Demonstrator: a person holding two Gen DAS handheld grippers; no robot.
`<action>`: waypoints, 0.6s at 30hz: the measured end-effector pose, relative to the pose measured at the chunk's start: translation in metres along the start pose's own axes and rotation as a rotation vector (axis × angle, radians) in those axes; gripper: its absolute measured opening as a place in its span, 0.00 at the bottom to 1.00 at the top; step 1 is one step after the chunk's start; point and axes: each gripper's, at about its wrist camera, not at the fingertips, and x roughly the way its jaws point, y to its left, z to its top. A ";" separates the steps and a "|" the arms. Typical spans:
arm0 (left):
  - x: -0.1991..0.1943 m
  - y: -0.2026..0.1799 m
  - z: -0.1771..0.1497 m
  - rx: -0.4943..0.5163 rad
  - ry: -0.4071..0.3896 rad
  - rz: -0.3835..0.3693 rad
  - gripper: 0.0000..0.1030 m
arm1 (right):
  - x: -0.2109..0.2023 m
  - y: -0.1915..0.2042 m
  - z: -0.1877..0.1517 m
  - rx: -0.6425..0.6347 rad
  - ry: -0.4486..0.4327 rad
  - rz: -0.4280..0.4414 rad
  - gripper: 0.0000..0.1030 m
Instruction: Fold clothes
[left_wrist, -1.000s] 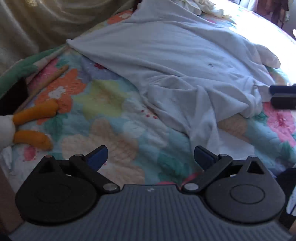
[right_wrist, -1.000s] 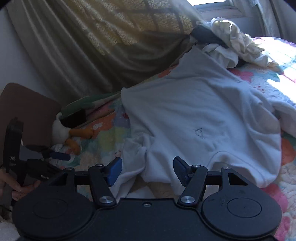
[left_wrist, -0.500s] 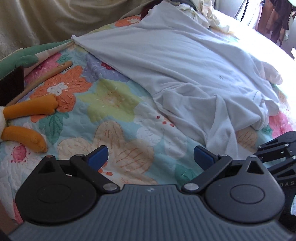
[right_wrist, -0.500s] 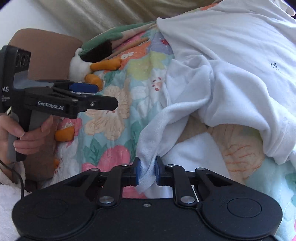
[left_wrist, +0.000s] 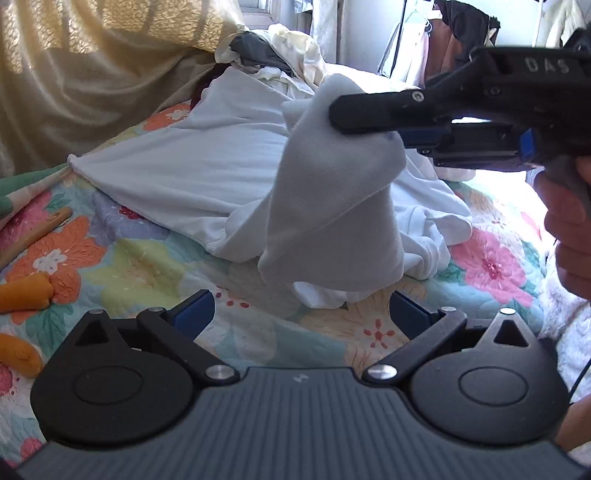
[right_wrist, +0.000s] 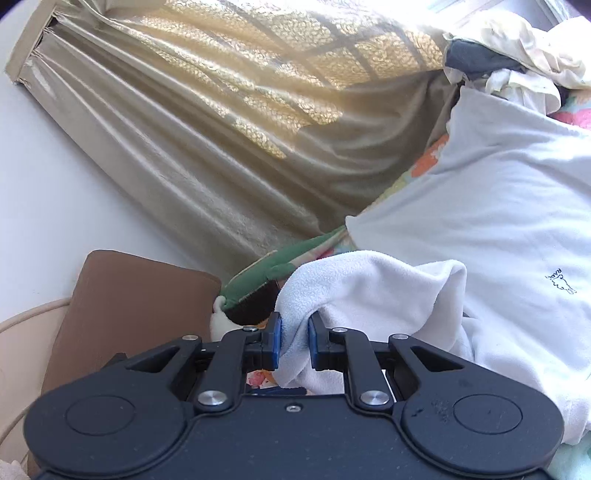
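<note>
Lifting a sleeve of the white shirt (left_wrist: 221, 173) off the floral quilt (left_wrist: 147, 266).
My right gripper (right_wrist: 294, 345) pinches the sleeve (left_wrist: 332, 206); my left gripper (left_wrist: 301, 314) hovers spread wide beneath it, grasping nothing.

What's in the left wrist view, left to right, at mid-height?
Orange plush legs → flowered quilt → lifted white sleeve → right gripper clamping it → person's hand.

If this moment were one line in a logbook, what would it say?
stage: lifting sleeve | right gripper: shut on white sleeve, raised above floral quilt | left gripper: open, empty, low before sleeve | shirt body: on quilt
</note>
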 end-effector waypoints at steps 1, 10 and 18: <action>0.003 -0.004 0.001 0.006 -0.007 0.017 1.00 | -0.004 0.003 -0.001 -0.007 -0.002 -0.005 0.17; -0.018 -0.019 0.003 0.082 -0.167 0.182 0.33 | 0.006 0.014 -0.021 -0.066 0.137 0.024 0.18; -0.039 0.021 0.024 0.017 -0.208 0.541 0.10 | -0.023 -0.007 -0.028 -0.009 -0.013 -0.140 0.48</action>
